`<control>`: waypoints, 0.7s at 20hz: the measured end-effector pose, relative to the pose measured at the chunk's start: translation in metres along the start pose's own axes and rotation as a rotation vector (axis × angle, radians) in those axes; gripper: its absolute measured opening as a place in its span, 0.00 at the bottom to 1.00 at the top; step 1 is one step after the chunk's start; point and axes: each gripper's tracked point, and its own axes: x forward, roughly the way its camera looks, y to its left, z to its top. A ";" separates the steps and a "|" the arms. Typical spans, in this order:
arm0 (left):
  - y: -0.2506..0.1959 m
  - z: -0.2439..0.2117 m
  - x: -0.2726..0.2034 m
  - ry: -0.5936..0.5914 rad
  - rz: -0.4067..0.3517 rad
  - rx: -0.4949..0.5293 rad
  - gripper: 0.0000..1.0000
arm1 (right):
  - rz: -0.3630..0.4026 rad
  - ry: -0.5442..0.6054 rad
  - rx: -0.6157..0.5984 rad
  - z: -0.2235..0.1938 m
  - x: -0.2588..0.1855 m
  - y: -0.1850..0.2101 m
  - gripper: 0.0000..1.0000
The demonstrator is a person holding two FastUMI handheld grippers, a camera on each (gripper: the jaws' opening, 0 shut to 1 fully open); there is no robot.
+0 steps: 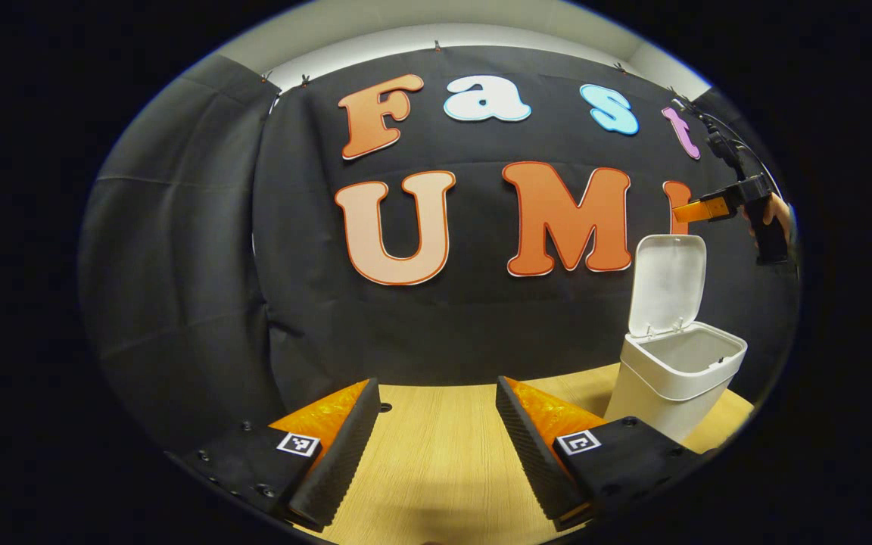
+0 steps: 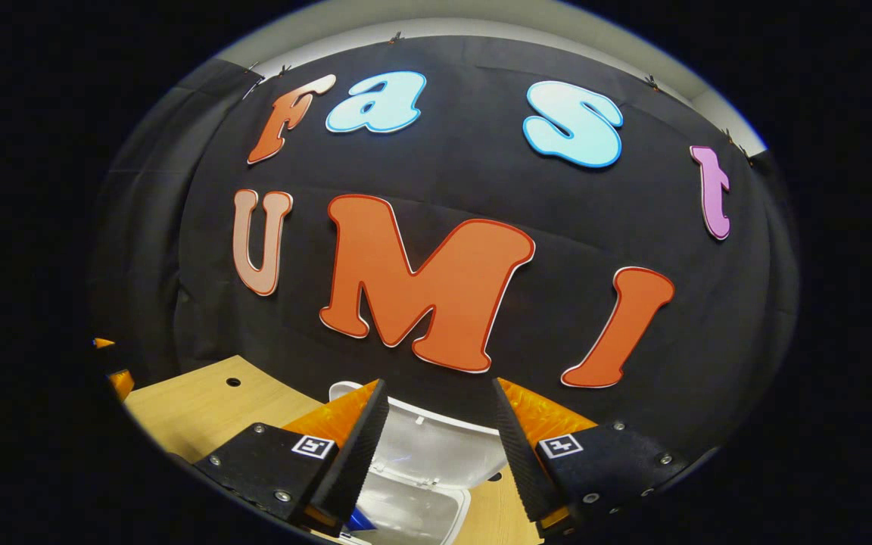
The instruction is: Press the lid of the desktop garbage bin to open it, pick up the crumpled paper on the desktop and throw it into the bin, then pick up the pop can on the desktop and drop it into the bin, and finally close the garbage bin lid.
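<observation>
We see the garbage bin [image 1: 674,375] standing on the wooden surface [image 1: 436,446], ahead and to the right of the left claw [image 1: 436,454], with its lid [image 1: 667,284] swung up and upright over the back edge. The bin is white, and we can make out no brand or writing on it from here. In the right gripper view, the bin [image 2: 413,507] lies directly below and just ahead of the right claw [image 2: 436,462], its raised lid [image 2: 436,446] showing between the two fingers; something small and blue [image 2: 360,521] shows at the near finger's base, too cut off for us to name.

The left claw is spread wide with nothing between its fingers, bare surface showing in the gap. The right claw is likewise spread wide and holds nothing. Each finger base carries a small square black-and-white marker [image 1: 298,444], a pattern rather than readable text.

In the left gripper view, the right claw [image 1: 689,212] hangs above the bin, to the upper right, a hand [image 1: 773,216] on its handle. A small hole [image 2: 233,382] marks the surface left of the right claw.
</observation>
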 end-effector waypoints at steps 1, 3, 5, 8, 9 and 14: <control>0.004 -0.002 -0.001 0.005 0.010 -0.008 0.98 | -0.006 0.014 0.005 -0.002 0.006 -0.001 0.83; 0.007 -0.006 -0.003 0.012 0.021 -0.025 0.98 | -0.016 0.036 0.021 -0.005 0.018 -0.004 0.83; 0.014 -0.009 -0.004 0.017 0.039 -0.032 0.99 | -0.018 0.062 0.043 -0.011 0.026 -0.006 0.83; 0.019 -0.010 -0.005 0.025 0.056 -0.033 0.99 | 0.006 0.104 0.072 -0.022 0.030 0.000 0.83; 0.019 -0.009 -0.006 0.022 0.056 -0.030 0.99 | 0.012 0.112 0.074 -0.025 0.029 0.003 0.83; 0.006 -0.001 -0.004 0.012 0.032 -0.015 0.98 | 0.047 0.111 0.098 -0.029 0.015 0.012 0.83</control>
